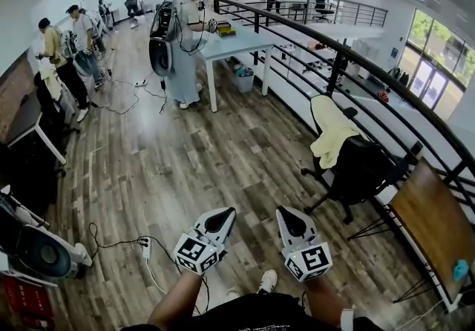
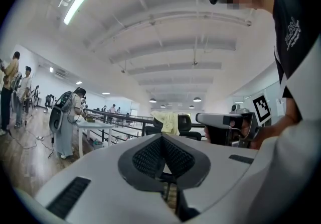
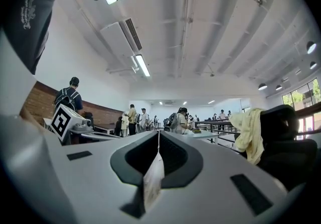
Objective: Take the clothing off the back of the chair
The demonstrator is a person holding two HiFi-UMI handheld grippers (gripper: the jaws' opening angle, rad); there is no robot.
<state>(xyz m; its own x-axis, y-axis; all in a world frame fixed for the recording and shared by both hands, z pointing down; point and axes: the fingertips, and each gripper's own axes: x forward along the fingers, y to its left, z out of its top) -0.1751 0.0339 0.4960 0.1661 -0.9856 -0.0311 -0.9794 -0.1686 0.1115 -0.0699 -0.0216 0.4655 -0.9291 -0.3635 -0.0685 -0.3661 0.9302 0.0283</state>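
A pale yellow garment (image 1: 331, 131) hangs over the back of a black office chair (image 1: 361, 168) beside the railing at the right. Both grippers are held low in front of me, well short of the chair and pointing level. In the head view the left gripper (image 1: 225, 213) and right gripper (image 1: 286, 213) sit side by side. The left gripper (image 2: 161, 138) is shut and holds nothing, with the garment (image 2: 168, 122) far ahead of it. The right gripper (image 3: 158, 135) is shut too, a pale strip showing along the seam. In that view the garment (image 3: 249, 135) and chair (image 3: 287, 143) lie to the right.
A black railing (image 1: 335, 64) curves along the right side behind the chair. A wooden board (image 1: 432, 223) leans at the right. A white table (image 1: 236, 43) with a person (image 1: 182, 47) stands farther off. A cable and power strip (image 1: 145, 248) lie on the wood floor near my feet.
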